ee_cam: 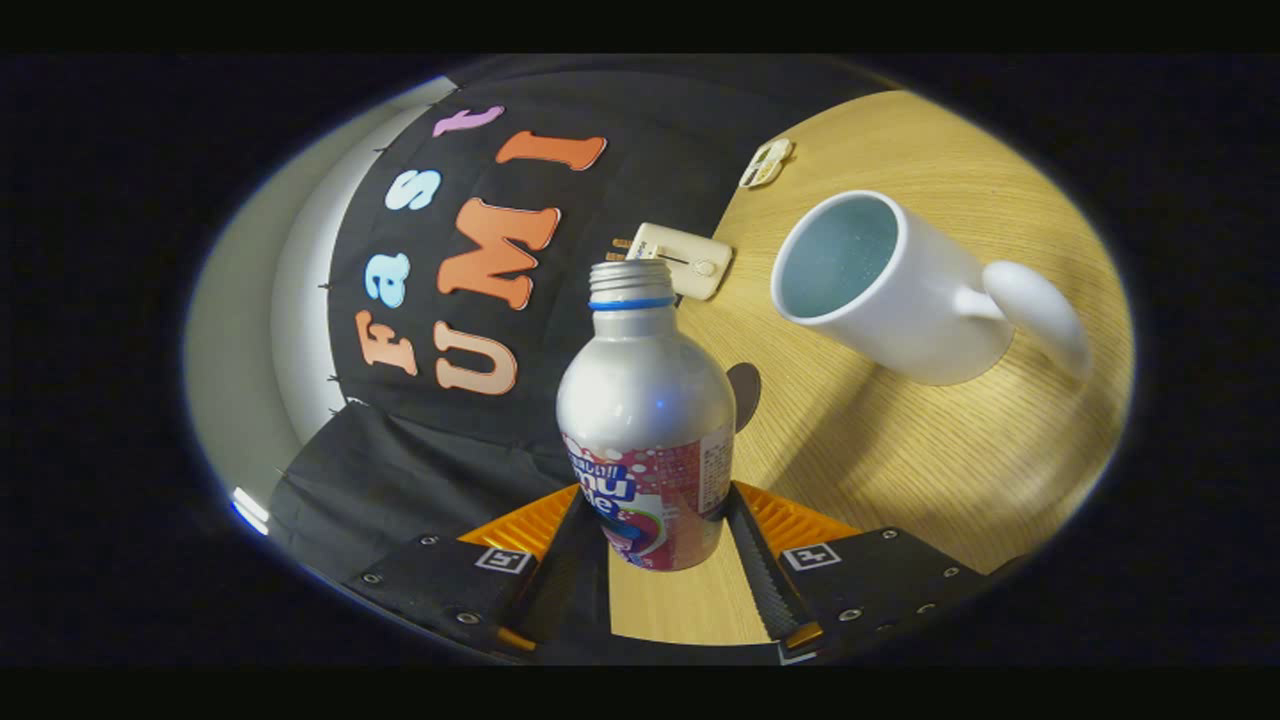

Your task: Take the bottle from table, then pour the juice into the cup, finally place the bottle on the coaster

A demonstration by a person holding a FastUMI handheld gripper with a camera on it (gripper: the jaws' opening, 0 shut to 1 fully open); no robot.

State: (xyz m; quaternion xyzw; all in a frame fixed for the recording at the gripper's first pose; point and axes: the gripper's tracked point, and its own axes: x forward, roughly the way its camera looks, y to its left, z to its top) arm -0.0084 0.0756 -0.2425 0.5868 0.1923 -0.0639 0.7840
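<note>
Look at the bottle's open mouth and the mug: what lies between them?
Nothing: in the gripper view, only bare wooden table separates the bottle from the mug.

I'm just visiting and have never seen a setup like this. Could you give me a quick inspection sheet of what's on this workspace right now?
Surface: wooden table with a light grain, bare patches ahead of the fingers.
Job's things: silver bottle, cap off, held between the fingers; white mug beyond it, handle turned away from the bottle, inside looks empty. Coaster: nothing seen.
Clutter: a small cream device behind the bottle; a small flat object farther back.
Grippers: gripper, both fingers pressing the bottle's lower body.
Cables: nothing seen.
Surroundings: black cloth wall beside the table.
</note>
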